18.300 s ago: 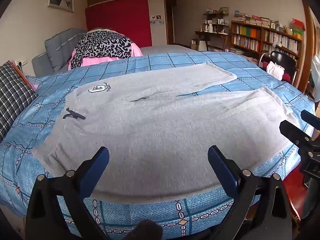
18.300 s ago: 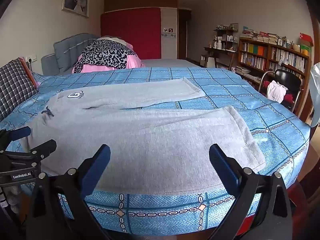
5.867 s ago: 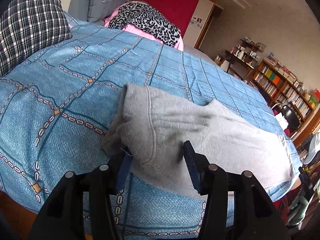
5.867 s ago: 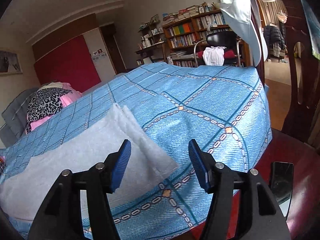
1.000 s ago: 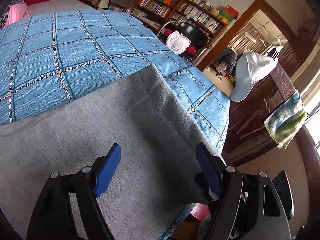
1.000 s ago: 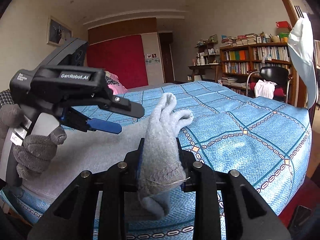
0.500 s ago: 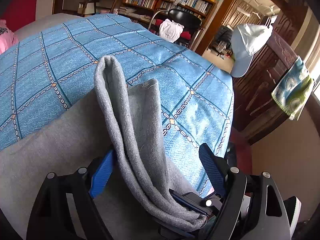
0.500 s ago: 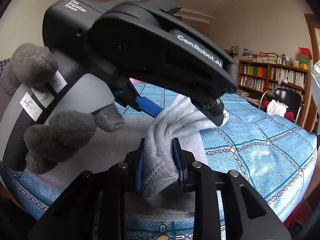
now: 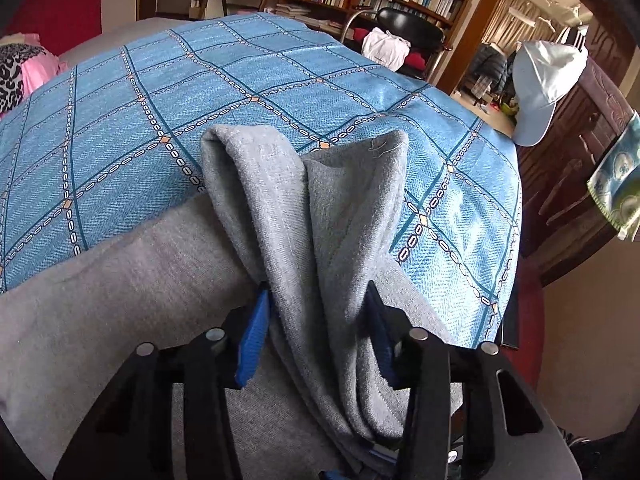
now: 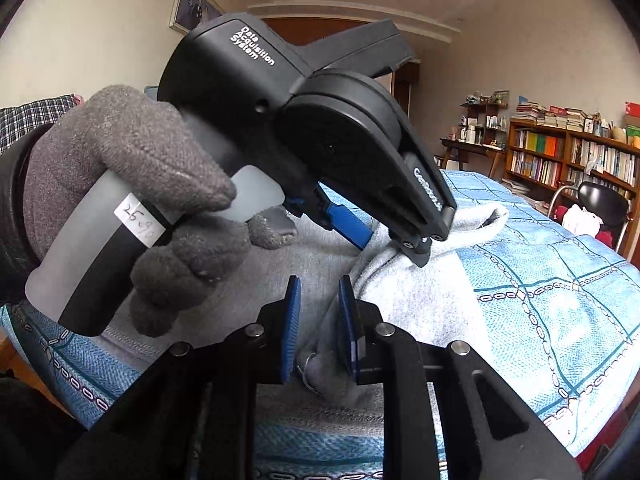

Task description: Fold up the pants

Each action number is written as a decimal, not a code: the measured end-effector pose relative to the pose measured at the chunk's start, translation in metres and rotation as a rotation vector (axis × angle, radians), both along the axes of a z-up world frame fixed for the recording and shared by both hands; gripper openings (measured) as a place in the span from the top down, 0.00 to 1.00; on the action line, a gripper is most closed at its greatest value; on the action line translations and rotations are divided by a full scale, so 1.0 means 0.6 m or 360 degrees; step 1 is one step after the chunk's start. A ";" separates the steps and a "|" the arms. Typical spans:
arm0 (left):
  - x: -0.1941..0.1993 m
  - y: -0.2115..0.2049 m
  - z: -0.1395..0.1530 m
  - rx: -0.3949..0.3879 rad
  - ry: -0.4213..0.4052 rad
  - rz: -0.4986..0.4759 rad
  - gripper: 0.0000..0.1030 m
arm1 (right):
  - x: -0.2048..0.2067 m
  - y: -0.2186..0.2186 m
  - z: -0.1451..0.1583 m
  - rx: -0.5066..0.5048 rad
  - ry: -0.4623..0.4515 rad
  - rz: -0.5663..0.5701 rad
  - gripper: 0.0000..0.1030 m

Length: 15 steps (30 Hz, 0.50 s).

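The grey sweatpants (image 9: 120, 300) lie on the blue patterned bedspread (image 9: 200, 92). Their leg-cuff end is bunched up into a raised fold (image 9: 304, 208). My left gripper (image 9: 316, 308) is shut on this bunched cuff fabric. In the right wrist view the left gripper (image 10: 396, 240), held by a grey gloved hand (image 10: 140, 184), pinches the cuff (image 10: 460, 224). My right gripper (image 10: 318, 304) sits just below it, its blue pads narrowly apart, with a corner of the grey cloth (image 10: 320, 364) lying low between them; no firm grip shows.
A bookshelf (image 10: 568, 156) and a black chair (image 10: 600, 200) stand beyond the bed's far side. A white cap (image 9: 544, 80) hangs on a dark wooden post at the foot. A leopard and pink pile (image 9: 24, 68) lies at the bed's far end.
The left gripper has closed on the raised cuff that the right gripper held up. The right gripper's pads have parted slightly and the cloth has slipped lower between them.
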<state>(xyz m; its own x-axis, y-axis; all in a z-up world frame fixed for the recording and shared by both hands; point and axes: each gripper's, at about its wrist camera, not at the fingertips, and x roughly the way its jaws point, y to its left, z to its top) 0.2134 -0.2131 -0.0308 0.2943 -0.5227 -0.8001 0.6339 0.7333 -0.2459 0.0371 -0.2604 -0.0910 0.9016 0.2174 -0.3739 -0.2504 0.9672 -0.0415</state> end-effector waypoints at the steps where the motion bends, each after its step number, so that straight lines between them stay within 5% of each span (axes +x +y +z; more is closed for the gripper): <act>1: 0.002 0.005 -0.001 -0.0018 0.0012 0.0007 0.68 | -0.003 -0.001 -0.001 0.0014 -0.0003 -0.0007 0.80; 3: 0.004 0.012 -0.001 -0.0059 0.0029 0.0020 0.75 | -0.010 -0.009 0.000 0.0044 -0.0012 -0.0029 0.74; 8: 0.008 0.029 0.001 -0.0159 0.0084 0.0045 0.80 | -0.030 -0.025 -0.011 -0.0001 -0.0084 -0.0138 0.38; 15: 0.013 0.037 -0.005 -0.0212 0.0146 0.0068 0.78 | -0.039 -0.036 -0.037 -0.0101 -0.0086 -0.0096 0.33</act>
